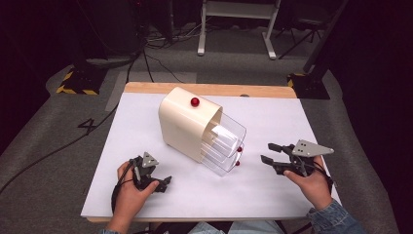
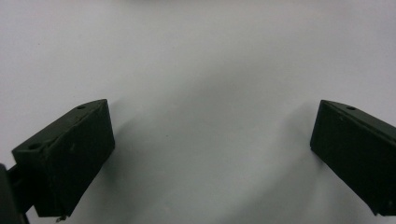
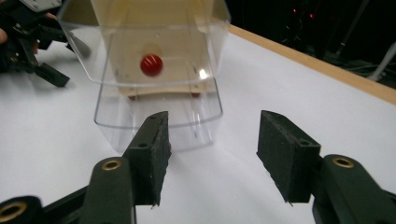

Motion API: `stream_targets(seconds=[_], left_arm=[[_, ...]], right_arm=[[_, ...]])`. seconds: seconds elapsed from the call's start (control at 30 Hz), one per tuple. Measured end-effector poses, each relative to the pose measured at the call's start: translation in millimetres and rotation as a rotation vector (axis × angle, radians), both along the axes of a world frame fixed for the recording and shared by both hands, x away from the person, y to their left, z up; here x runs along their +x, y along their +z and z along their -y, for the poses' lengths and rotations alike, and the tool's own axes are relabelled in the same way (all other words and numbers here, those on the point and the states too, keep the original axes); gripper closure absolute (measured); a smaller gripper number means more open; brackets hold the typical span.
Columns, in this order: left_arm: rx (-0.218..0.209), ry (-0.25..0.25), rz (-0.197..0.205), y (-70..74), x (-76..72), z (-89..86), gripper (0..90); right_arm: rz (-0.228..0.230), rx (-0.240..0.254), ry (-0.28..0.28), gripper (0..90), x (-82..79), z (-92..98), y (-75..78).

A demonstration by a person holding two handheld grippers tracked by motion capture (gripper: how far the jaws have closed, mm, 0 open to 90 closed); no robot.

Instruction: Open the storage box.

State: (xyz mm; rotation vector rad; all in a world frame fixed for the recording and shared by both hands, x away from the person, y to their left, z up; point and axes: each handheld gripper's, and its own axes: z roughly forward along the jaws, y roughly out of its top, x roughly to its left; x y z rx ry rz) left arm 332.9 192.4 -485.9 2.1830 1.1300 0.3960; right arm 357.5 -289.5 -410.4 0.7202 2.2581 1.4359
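One white tabletop (image 1: 272, 190), wooden far edge (image 1: 209, 89); grey carpet (image 1: 53, 146), dark room.

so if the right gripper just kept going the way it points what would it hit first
Most likely the clear drawers pulled out of the cream cabinet. The right gripper is open and empty, aimed at their clear fronts, where a red knob sits, with bare white table before them. How far off they are is hard to judge.

One cream drawer cabinet (image 1: 187, 127) stands near the middle of one white tabletop (image 1: 272, 190). Three clear drawers (image 1: 225, 144) stick out toward four o'clock, though the stack is hard to separate. Three red knobs (image 1: 195, 102) are visible. Two grippers lie at seven (image 1: 156, 181) and four o'clock (image 1: 269, 153).
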Motion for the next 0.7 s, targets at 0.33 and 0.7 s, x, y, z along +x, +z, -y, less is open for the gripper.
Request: stream_targets(seconds=[0.33,0.7], left_arm=[[0.002,0.001,0.0,0.0,0.0,0.2,0.0],[0.002,0.002,0.0,-0.1,0.0,0.3,0.0]], right_arm=[[-0.064,-0.018,-0.091,41.3,-2.0,43.5,-16.0],[-0.175,-0.116,-0.164,38.2,1.4,72.1,-52.6]])
